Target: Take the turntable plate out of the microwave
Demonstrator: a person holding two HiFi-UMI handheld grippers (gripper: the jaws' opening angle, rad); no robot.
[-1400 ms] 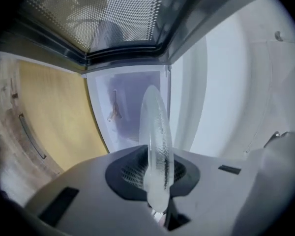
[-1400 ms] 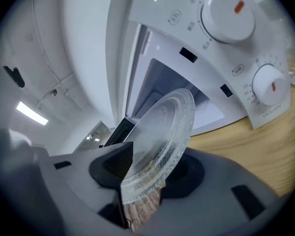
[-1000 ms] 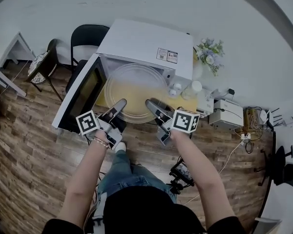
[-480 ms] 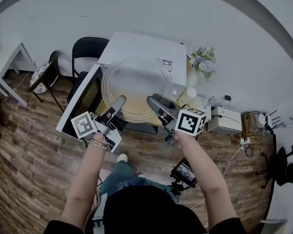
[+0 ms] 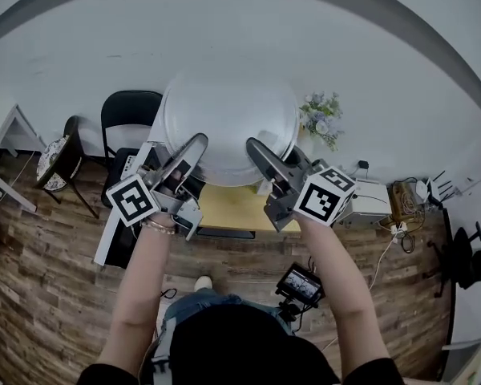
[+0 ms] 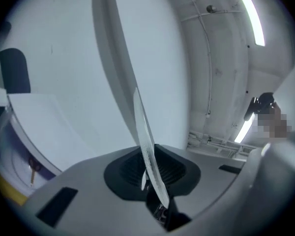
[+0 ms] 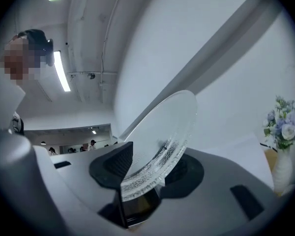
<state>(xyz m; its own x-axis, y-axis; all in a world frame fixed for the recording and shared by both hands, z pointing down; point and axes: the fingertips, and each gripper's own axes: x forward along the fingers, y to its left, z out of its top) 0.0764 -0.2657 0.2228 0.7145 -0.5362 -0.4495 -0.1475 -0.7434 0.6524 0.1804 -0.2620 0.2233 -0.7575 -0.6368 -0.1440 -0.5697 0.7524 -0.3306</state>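
**Microwave** (image 5: 232, 208). Stands low in the head view, door swung open to the left. Cavity shows no plate inside.

**Turntable plate** (image 5: 228, 123). Round, clear glass, with a ribbed band near the edge.
- Place: hangs in the air above and in front of the microwave, fully out of the cavity. Tilts steeply, nearly on edge in the left gripper view (image 6: 142, 127), and covers most of the white wall behind.
- Handling, by judgement: rigid, fairly heavy for so thin a disc, smooth and slippery, and likely to chip or shatter on a knock or a drop.
- Hold: best taken at the rim, at two points set apart on the near edge, so as not to swing or twist. Ribbed band probably gives the pads some bite.

**Right gripper** (image 5: 260, 155). Jaws about halfway apart, clamped across the near rim from the right side. Ribbed edge sits between the pads in its own view (image 7: 142, 181).

**Left gripper** (image 5: 191, 155). Jaws almost together, pinching the thin rim edge-on from the left side (image 6: 150, 181). Holds nothing else.

**Flower vase** (image 5: 321, 123). Stands just right of the plate's edge, close enough to count as a collision risk.
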